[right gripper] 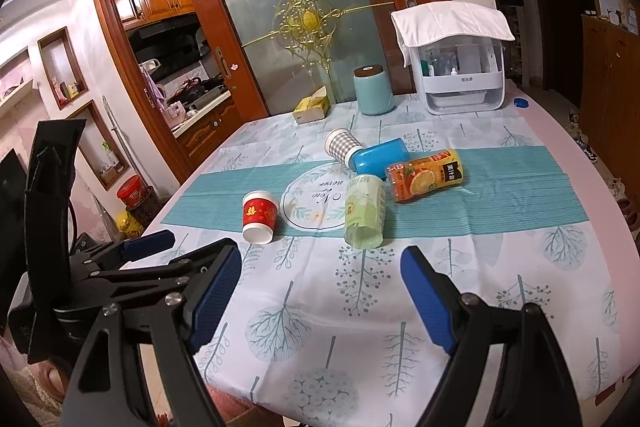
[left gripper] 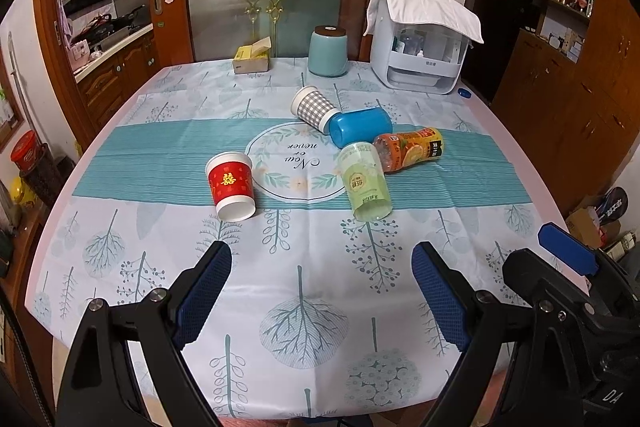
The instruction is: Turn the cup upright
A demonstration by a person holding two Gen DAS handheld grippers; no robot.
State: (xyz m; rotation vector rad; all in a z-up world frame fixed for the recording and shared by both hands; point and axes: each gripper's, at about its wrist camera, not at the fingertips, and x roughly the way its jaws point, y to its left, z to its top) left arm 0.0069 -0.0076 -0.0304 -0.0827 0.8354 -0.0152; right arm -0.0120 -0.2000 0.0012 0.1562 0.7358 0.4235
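Observation:
Several cups lie on the table. A red paper cup (left gripper: 231, 183) stands upside down at the left; it also shows in the right wrist view (right gripper: 259, 215). A grey checked cup (left gripper: 314, 105), a blue cup (left gripper: 360, 127), an orange juice bottle (left gripper: 412, 149) and a pale green cup (left gripper: 365, 183) lie on their sides at the centre. My left gripper (left gripper: 322, 267) is open and empty, held over the near part of the table. My right gripper (right gripper: 322, 267) is open and empty too, near the table's front edge; it also shows at the right of the left wrist view (left gripper: 568, 255).
A teal jar (left gripper: 328, 51), a tissue box (left gripper: 252, 59) and a white cloth-covered organiser (left gripper: 420, 43) stand along the far edge. A small blue lid (left gripper: 463, 93) lies at the far right. A patterned tablecloth (left gripper: 300, 291) covers the table.

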